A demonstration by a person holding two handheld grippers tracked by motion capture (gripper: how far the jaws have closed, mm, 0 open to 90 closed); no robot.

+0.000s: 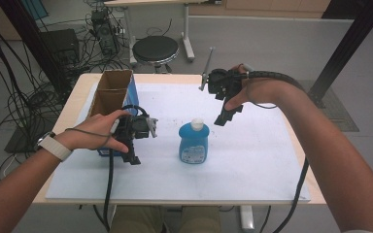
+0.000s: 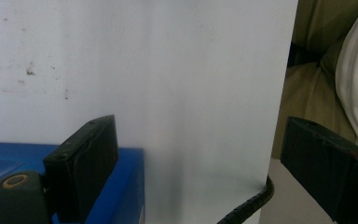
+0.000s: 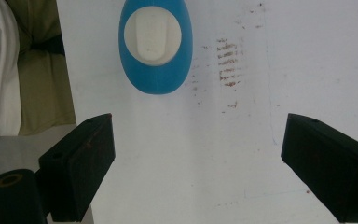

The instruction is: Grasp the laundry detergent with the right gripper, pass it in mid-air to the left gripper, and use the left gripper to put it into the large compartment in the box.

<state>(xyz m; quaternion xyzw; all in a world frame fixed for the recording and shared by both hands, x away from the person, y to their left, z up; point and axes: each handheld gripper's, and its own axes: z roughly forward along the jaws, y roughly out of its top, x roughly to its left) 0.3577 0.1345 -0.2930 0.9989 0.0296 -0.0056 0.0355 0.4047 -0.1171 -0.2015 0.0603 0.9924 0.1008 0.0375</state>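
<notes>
Blue bottle (image 1: 193,143) upright, both tongs open

Blue bottle (image 1: 193,142) mid-frame looks like glossy smooth plastic with a matt white cap, the box (image 1: 110,99) at left is plain brown cardboard inside, and the white tabletop sheet (image 1: 252,165) is matt and scuffed.

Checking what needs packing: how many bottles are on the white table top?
1. A blue plastic bottle with a white cap stands upright mid-table, between the open blue cardboard box and the right gripper. The box's inside is hidden.
</notes>
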